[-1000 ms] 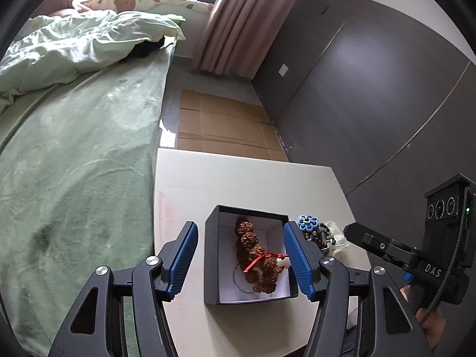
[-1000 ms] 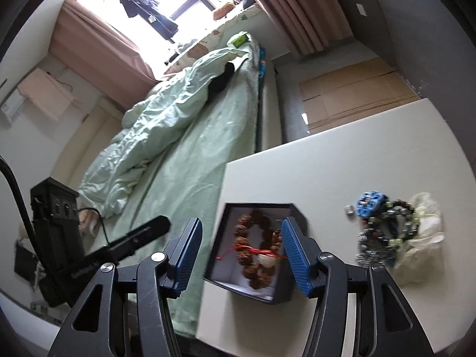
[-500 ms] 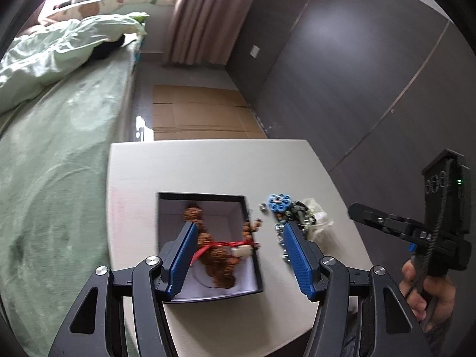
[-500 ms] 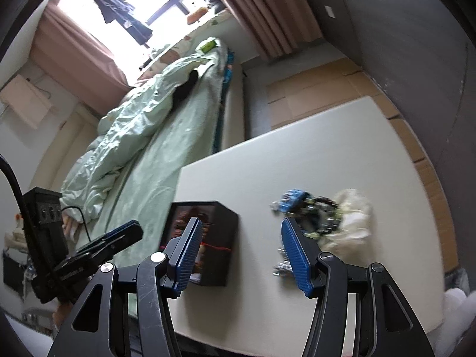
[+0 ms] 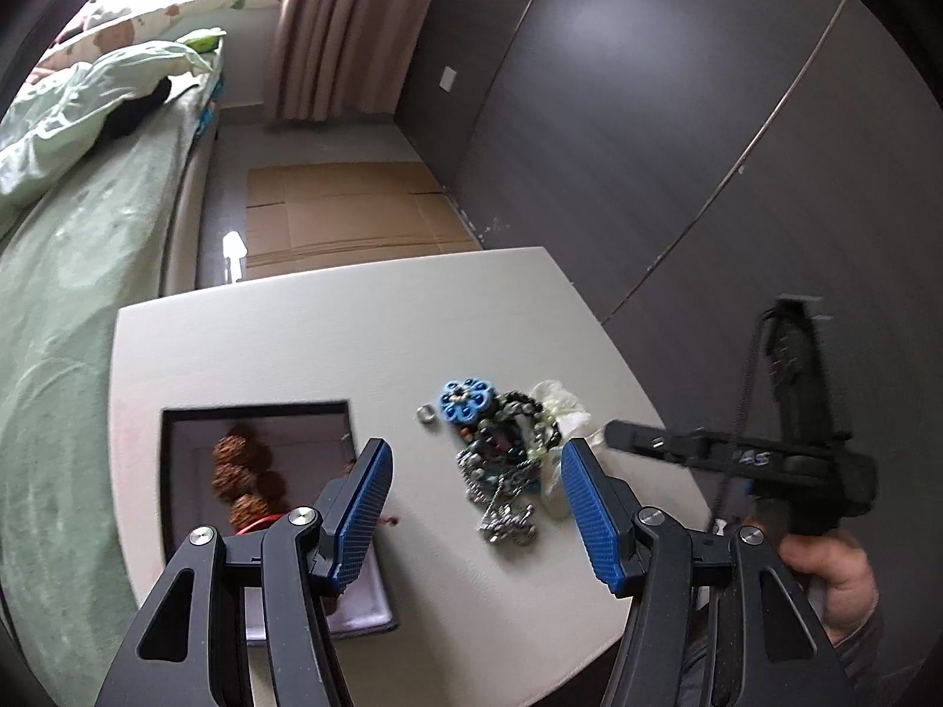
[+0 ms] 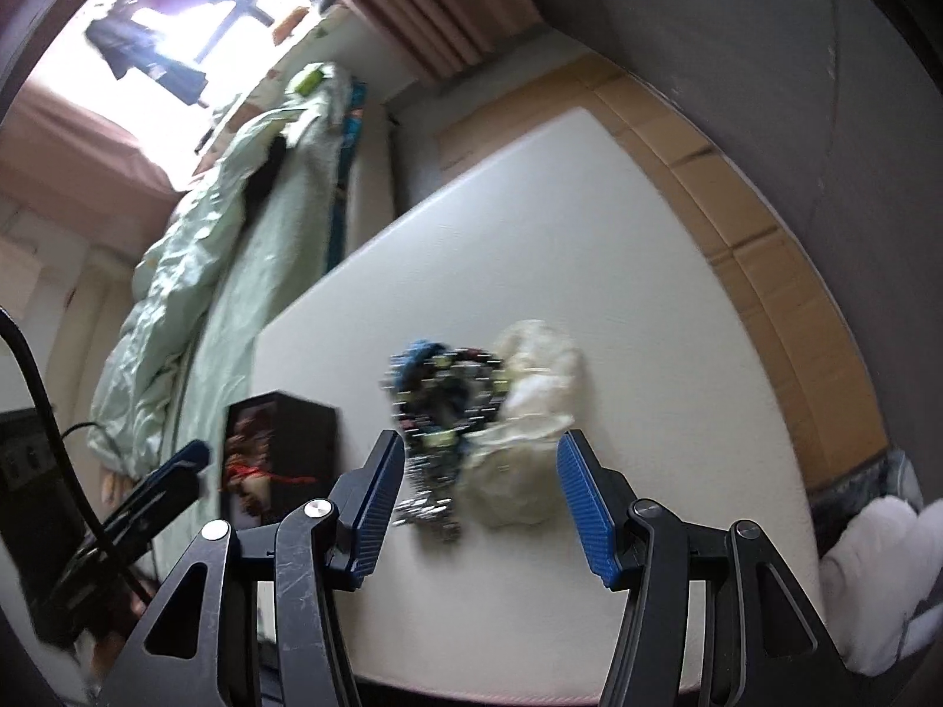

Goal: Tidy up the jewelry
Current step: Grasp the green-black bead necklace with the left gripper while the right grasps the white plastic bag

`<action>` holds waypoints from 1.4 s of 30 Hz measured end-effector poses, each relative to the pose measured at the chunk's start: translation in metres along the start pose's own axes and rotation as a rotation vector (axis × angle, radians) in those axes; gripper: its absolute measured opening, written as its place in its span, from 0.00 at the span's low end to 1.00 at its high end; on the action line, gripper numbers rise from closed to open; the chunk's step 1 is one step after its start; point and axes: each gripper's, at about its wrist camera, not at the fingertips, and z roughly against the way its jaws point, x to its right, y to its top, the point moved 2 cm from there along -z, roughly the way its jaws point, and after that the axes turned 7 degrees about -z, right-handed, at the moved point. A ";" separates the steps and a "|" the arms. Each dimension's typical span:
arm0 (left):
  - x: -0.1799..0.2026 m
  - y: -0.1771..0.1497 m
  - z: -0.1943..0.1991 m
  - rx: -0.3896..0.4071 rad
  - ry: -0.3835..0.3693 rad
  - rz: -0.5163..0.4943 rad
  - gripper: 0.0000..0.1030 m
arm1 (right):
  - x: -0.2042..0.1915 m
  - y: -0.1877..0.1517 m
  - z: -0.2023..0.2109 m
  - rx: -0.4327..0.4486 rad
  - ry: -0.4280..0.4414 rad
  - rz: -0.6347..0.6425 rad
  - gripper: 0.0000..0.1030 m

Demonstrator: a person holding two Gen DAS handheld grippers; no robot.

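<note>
A tangled heap of jewelry (image 5: 501, 459) lies on the white table (image 5: 330, 342), toward its right side as I see it through the left wrist camera. In the heap I can make out a blue flower-shaped piece (image 5: 465, 399) at the far end, dark and pale green beaded bracelets (image 5: 530, 421), and silver chain (image 5: 507, 515) trailing toward me. A small silver ring (image 5: 425, 413) sits just beside the blue piece, apart from the heap. A crumpled clear plastic bag (image 6: 530, 406) touches the heap on its right.

To the left, well apart from the heap, an open black box (image 5: 259, 471) with a pale lining holds a bracelet of brown knobbly beads (image 5: 241, 480) with a red cord.

My left gripper (image 5: 471, 509) hangs above the table with its blue pads spread and nothing between them; the heap shows in the gap. My right gripper (image 6: 480, 501) is likewise spread and empty, hovering above the heap and bag, though that view is blurred. A hand (image 5: 837, 577) grips the right tool's handle.

Beyond the table are a bed with green bedding (image 5: 71, 247), flattened cardboard (image 5: 348, 218) on the floor, and a pink curtain (image 5: 348, 23).
</note>
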 end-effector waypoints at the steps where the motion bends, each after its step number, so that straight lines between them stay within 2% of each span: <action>1: 0.002 0.002 -0.002 0.001 -0.003 0.000 0.59 | 0.005 0.002 -0.005 -0.010 0.006 -0.016 0.55; 5: 0.008 0.008 -0.015 -0.010 -0.007 -0.004 0.59 | 0.014 0.006 -0.027 -0.060 0.015 -0.063 0.54; 6: 0.009 0.010 -0.017 -0.015 -0.006 -0.005 0.58 | 0.014 0.006 -0.033 -0.073 0.013 -0.066 0.51; 8: 0.011 0.012 -0.028 -0.032 0.000 -0.006 0.57 | 0.013 0.007 -0.035 -0.052 -0.014 -0.056 0.33; 9: 0.012 0.012 -0.031 -0.040 0.001 -0.004 0.55 | 0.014 0.007 -0.036 -0.056 -0.024 -0.053 0.05; 12: 0.015 0.011 -0.046 -0.076 0.007 0.000 0.51 | 0.021 0.007 -0.034 -0.056 0.025 -0.104 0.03; 15: 0.023 0.008 -0.056 -0.097 0.012 -0.015 0.51 | 0.019 0.009 -0.019 -0.024 0.076 -0.114 0.03; 21: 0.031 0.005 -0.073 -0.133 0.038 -0.032 0.51 | 0.015 0.011 0.008 0.043 0.125 -0.112 0.03; 25: 0.036 0.003 -0.084 -0.152 0.079 -0.067 0.51 | 0.017 0.016 0.019 0.069 0.160 -0.125 0.03; 29: 0.042 0.000 -0.095 -0.182 0.086 -0.104 0.51 | 0.021 0.020 0.024 0.085 0.171 -0.145 0.03; 35: 0.031 0.002 -0.109 -0.186 0.149 -0.064 0.51 | 0.026 0.023 0.028 0.091 0.189 -0.169 0.03; 37: 0.026 0.001 -0.114 -0.196 0.144 -0.037 0.50 | 0.025 0.022 0.027 0.091 0.191 -0.170 0.03; 38: 0.022 0.000 -0.117 -0.204 0.130 -0.017 0.42 | 0.024 0.022 0.027 0.091 0.192 -0.171 0.03; 39: 0.018 -0.001 -0.120 -0.217 0.116 0.009 0.27 | 0.024 0.022 0.027 0.091 0.192 -0.171 0.03; 41: 0.010 -0.001 -0.121 -0.221 0.100 0.060 0.14 | 0.025 0.022 0.027 0.091 0.193 -0.171 0.03; 42: 0.008 0.000 -0.118 -0.210 0.087 0.071 0.11 | 0.024 0.022 0.027 0.092 0.194 -0.171 0.03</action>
